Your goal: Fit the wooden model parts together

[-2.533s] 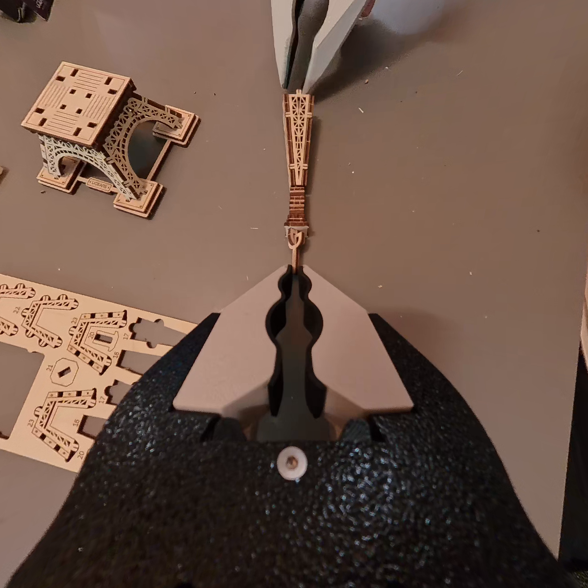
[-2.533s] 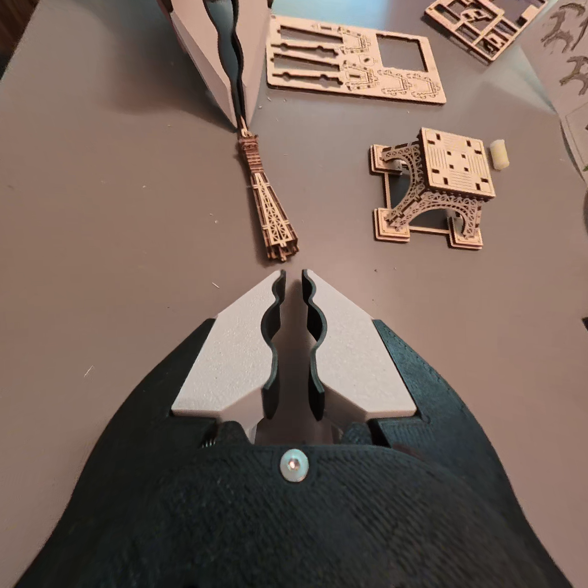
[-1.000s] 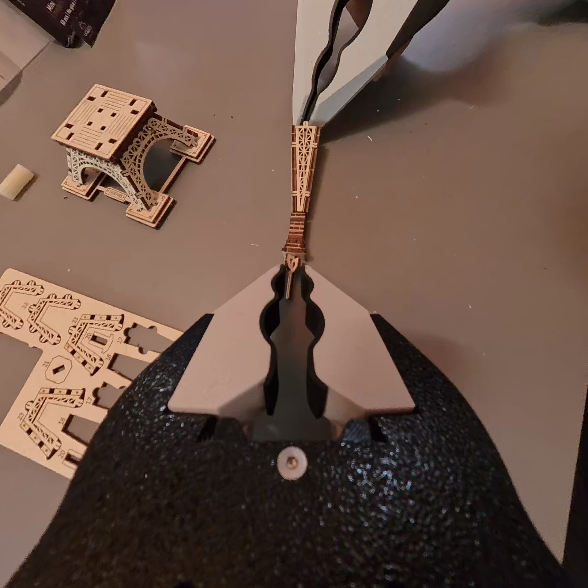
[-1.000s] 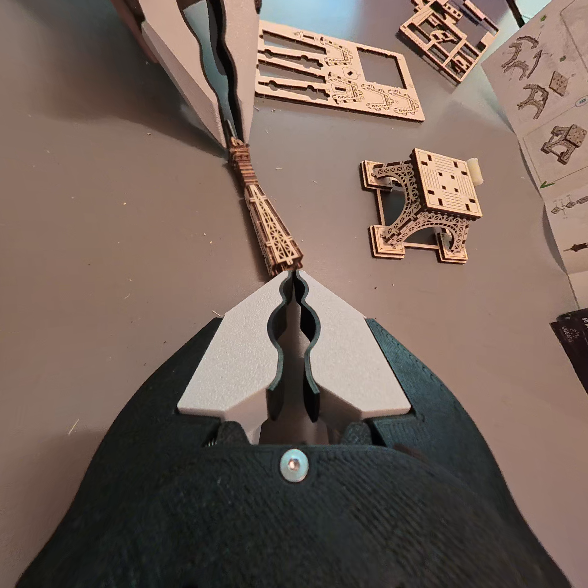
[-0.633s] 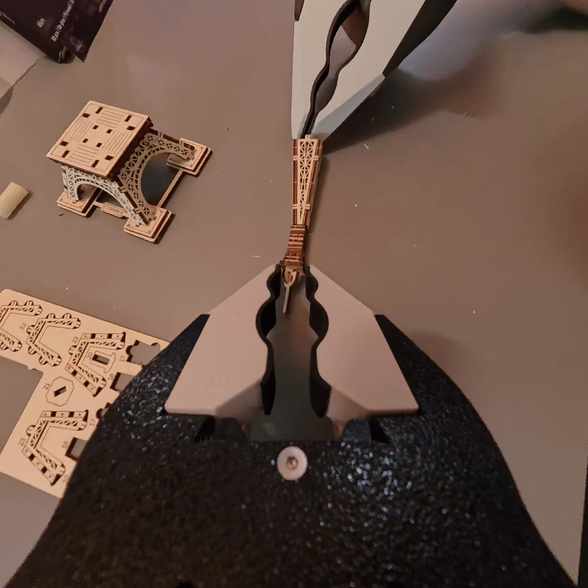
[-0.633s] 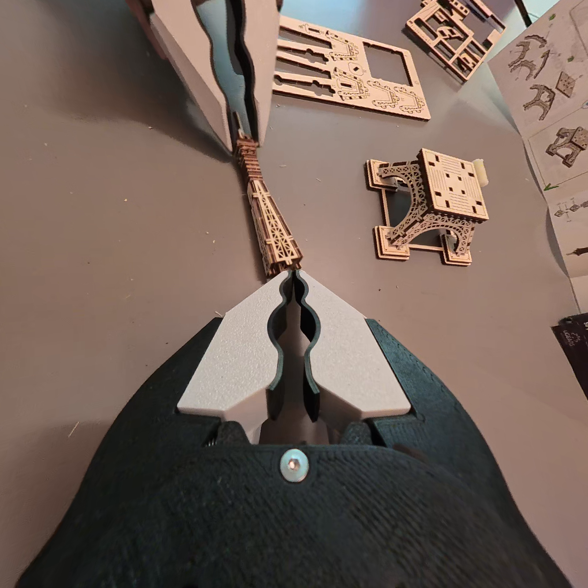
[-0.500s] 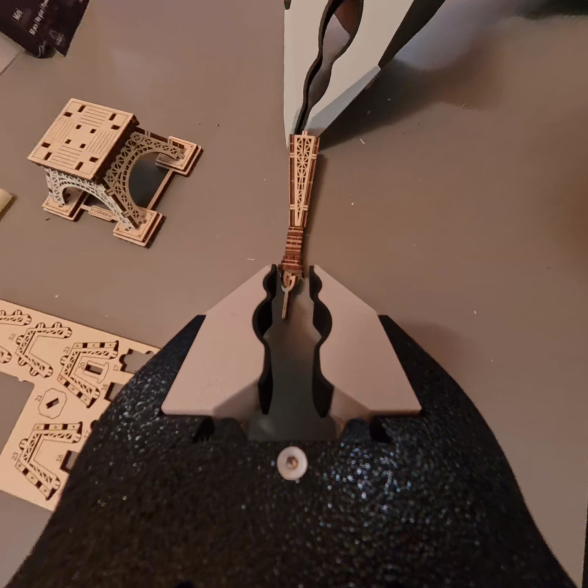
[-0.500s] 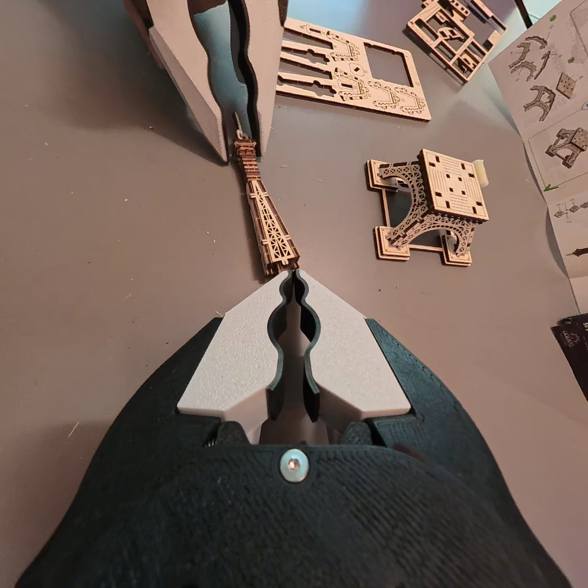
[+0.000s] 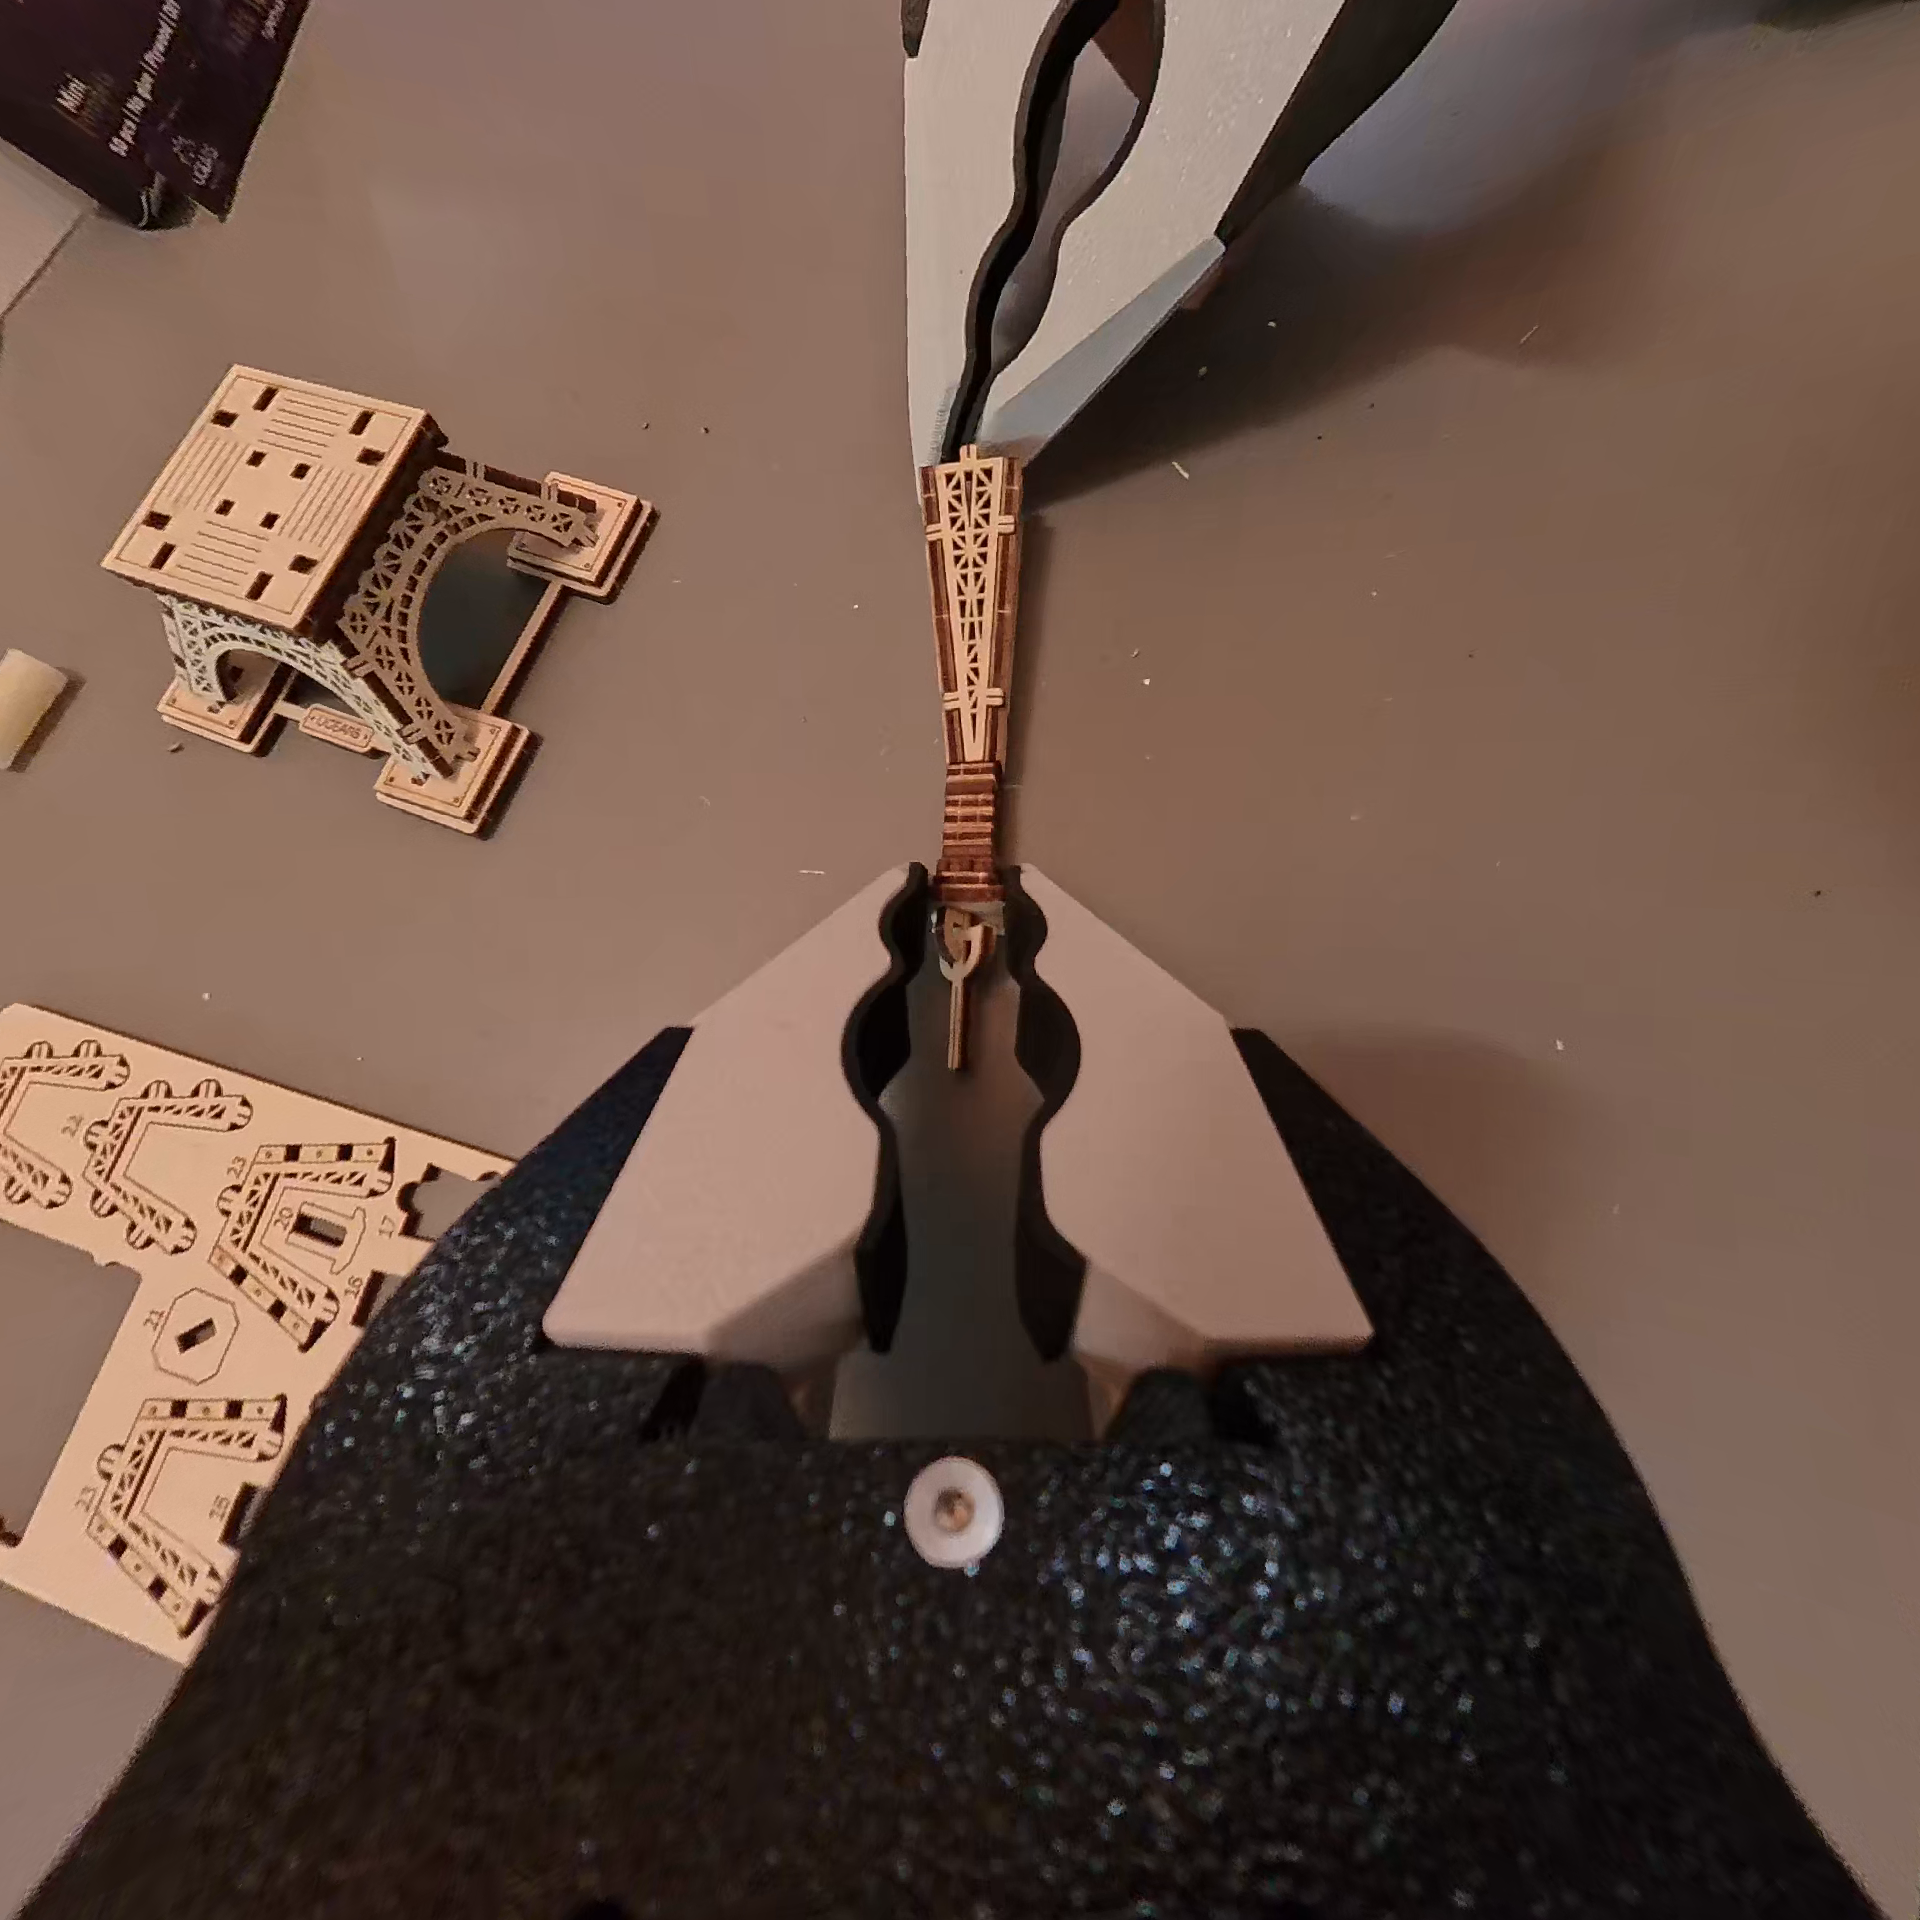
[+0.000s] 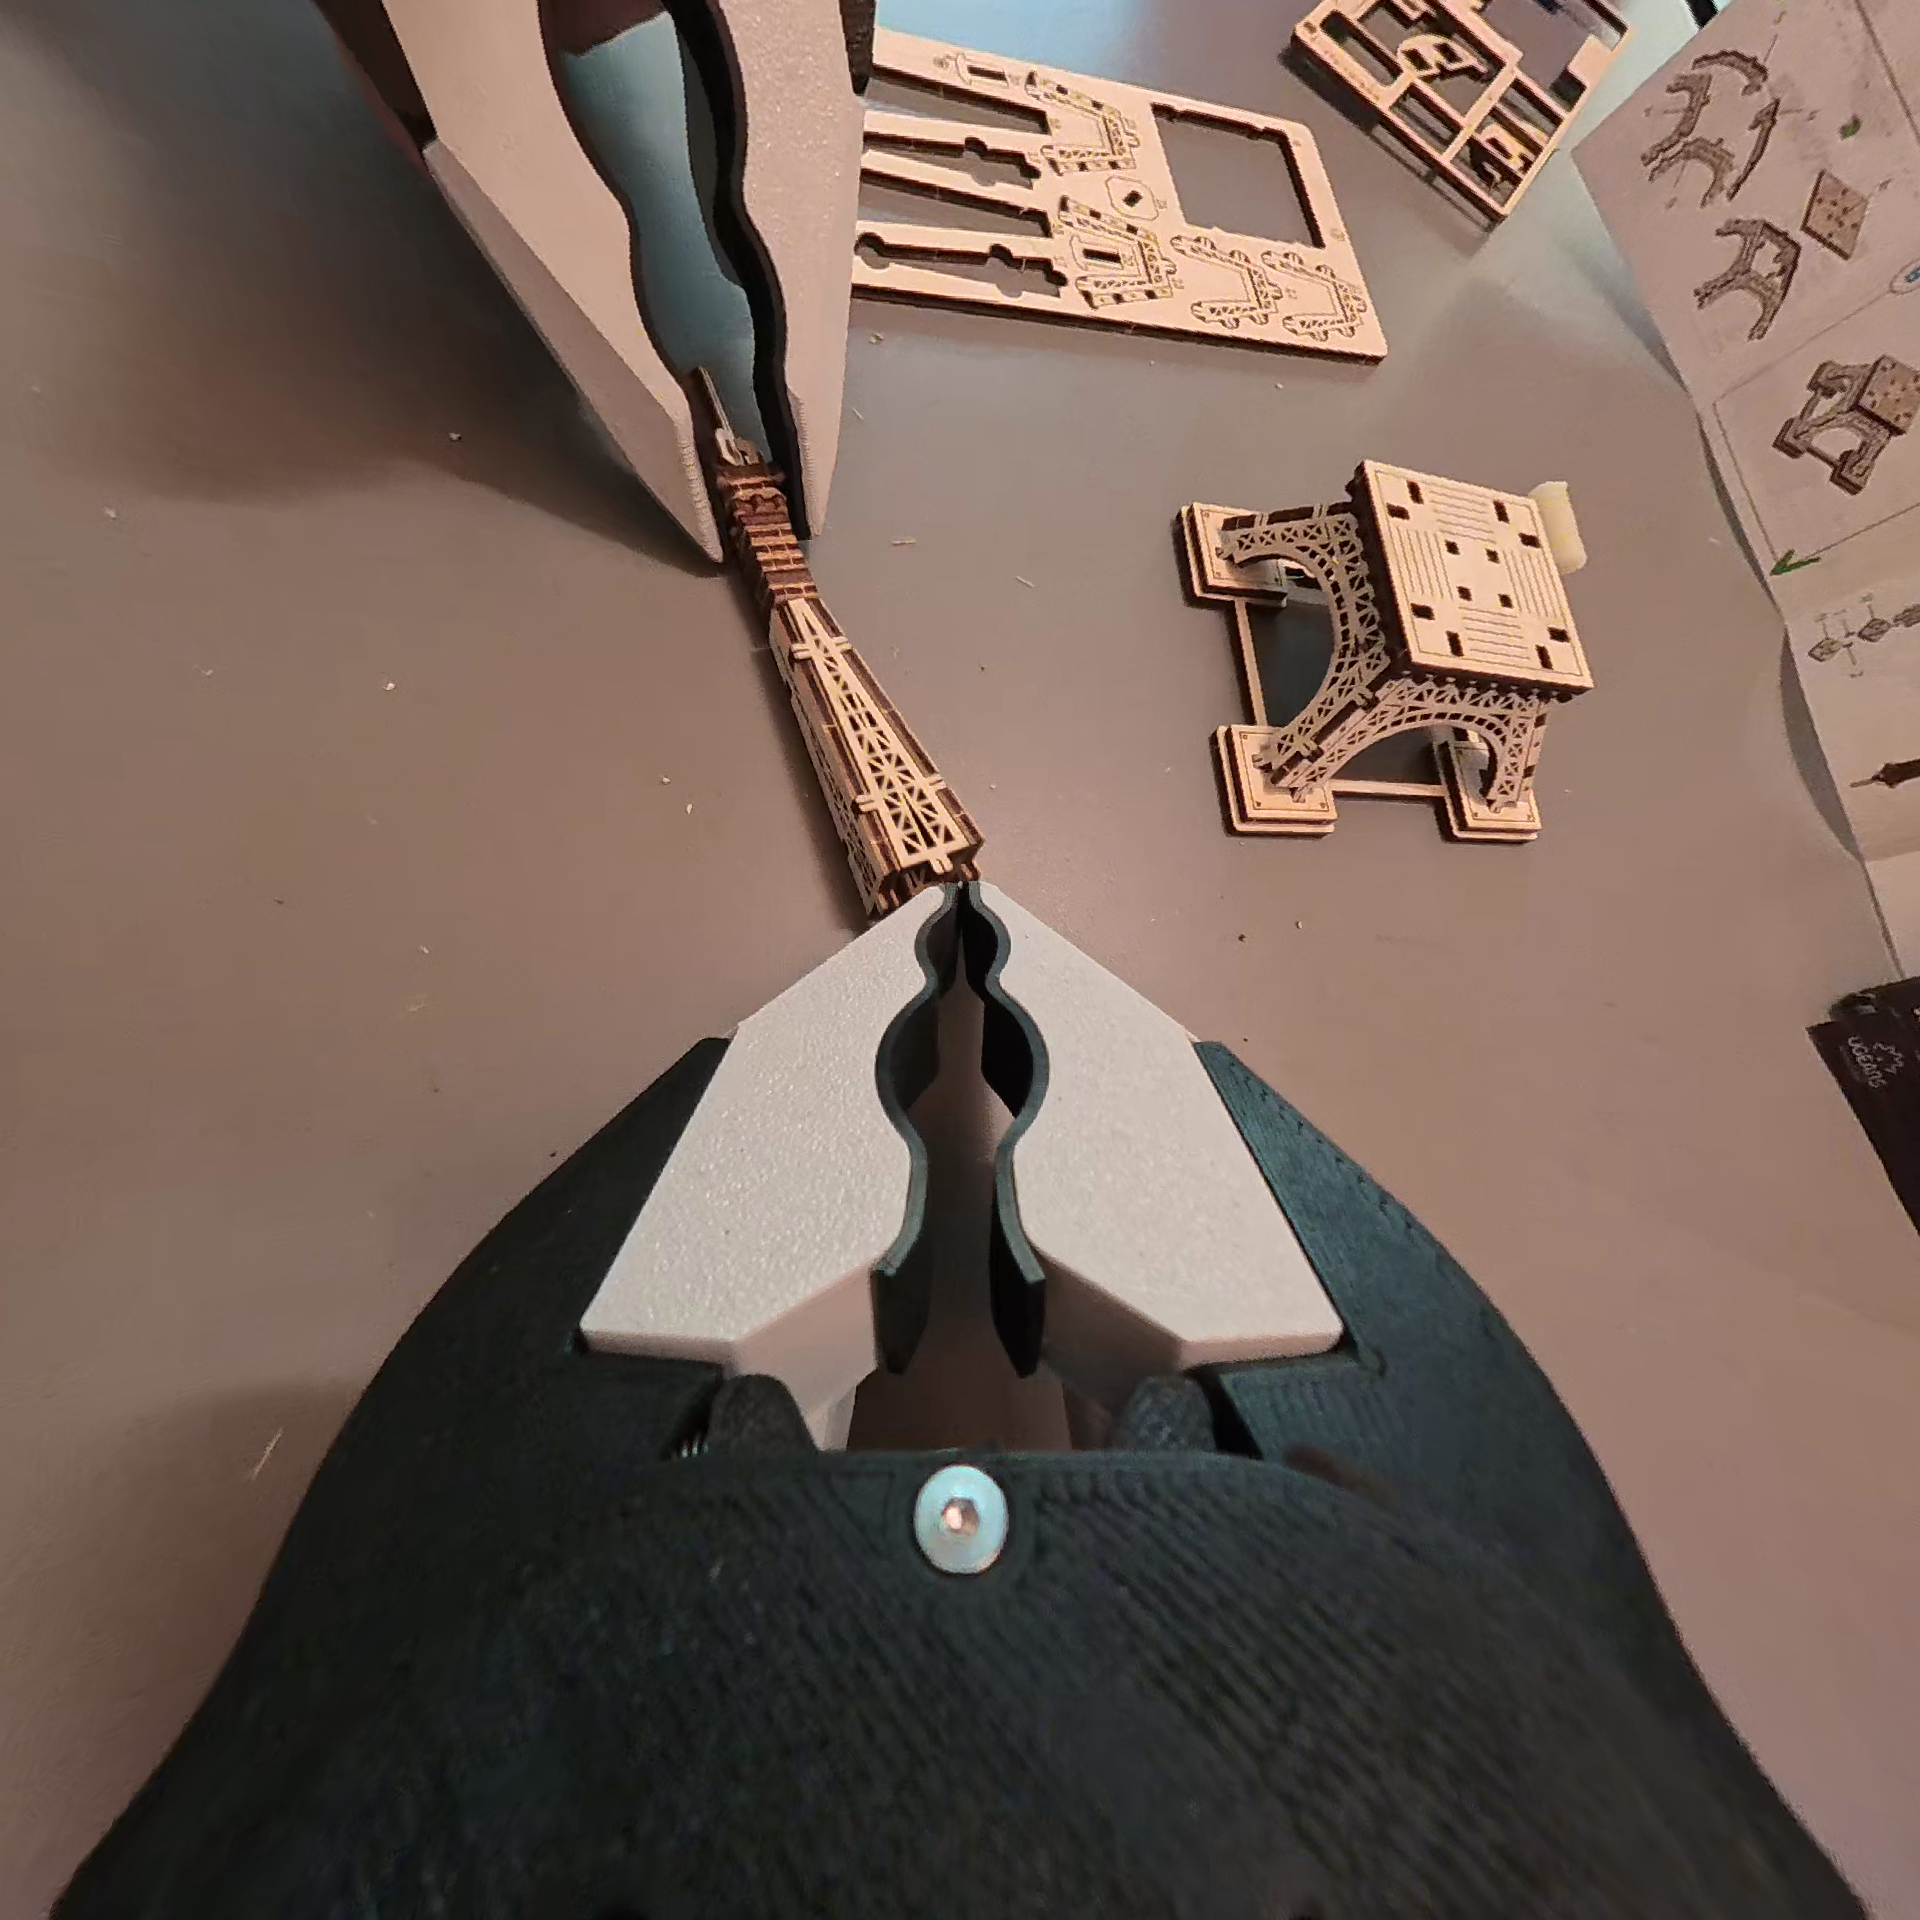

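A slim wooden tower spire lies between my two grippers on the grey table. My left gripper hugs its narrow stacked neck, jaws close on both sides, and the thin antenna pokes back between the fingers. My right gripper is shut, its tips pinching the wide end of the spire. Each gripper also shows in the other view, the right and the left. The arched wooden tower base stands apart on the table, to the right in the right wrist view.
A punched wooden part sheet lies by my left gripper and shows again beyond the spire. Another sheet, an instruction leaflet, a dark box and a small pale block lie around the edges. The tips of one gripper are about 8 cm away from the tips of the other.
My left gripper let go of the antenna tip, opened a little, slid forward and now hugs the spire's neck. My right gripper, open 2.5 s ago, has shut on the wide end.
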`<state>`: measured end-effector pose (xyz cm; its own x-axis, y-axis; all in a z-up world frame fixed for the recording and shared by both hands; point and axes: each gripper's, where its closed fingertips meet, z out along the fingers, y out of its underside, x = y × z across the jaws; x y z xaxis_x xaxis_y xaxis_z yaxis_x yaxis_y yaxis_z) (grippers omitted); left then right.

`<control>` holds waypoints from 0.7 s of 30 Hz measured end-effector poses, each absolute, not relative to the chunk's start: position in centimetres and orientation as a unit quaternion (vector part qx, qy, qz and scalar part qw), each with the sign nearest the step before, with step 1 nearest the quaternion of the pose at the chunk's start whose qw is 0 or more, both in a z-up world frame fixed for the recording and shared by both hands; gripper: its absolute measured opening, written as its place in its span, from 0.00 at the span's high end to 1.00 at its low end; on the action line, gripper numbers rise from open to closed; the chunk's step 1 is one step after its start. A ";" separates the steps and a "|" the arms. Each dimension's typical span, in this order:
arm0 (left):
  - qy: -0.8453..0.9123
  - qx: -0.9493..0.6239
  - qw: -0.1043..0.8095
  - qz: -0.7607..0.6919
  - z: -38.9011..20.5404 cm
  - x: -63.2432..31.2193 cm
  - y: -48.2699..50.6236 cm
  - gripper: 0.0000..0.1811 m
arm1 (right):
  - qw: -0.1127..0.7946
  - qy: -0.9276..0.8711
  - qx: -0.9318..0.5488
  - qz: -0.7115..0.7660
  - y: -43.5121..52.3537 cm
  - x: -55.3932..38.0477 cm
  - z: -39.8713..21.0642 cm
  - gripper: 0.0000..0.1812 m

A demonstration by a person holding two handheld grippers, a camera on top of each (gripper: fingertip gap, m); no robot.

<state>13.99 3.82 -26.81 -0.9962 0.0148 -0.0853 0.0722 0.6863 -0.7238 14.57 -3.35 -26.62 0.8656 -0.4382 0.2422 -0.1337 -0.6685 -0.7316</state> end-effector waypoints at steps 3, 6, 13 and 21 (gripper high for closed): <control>0.919 0.025 0.048 -0.391 -26.8 14.0 3.8 0.93 | 0.373 0.164 -0.890 -0.205 -3.3 14.6 -26.6 1.00; 0.918 0.019 0.043 -0.394 -26.8 14.0 3.8 0.93 | 0.373 0.168 -0.889 -0.204 -3.3 14.6 -26.6 1.00; 0.917 0.010 0.050 -0.397 -26.8 13.9 3.8 0.93 | 0.373 0.169 -0.889 -0.203 -3.3 14.6 -26.6 1.00; 0.867 -0.028 0.020 -0.496 -23.6 14.8 4.1 0.93 | 0.477 0.205 -0.838 -0.168 -4.7 14.7 -23.5 0.80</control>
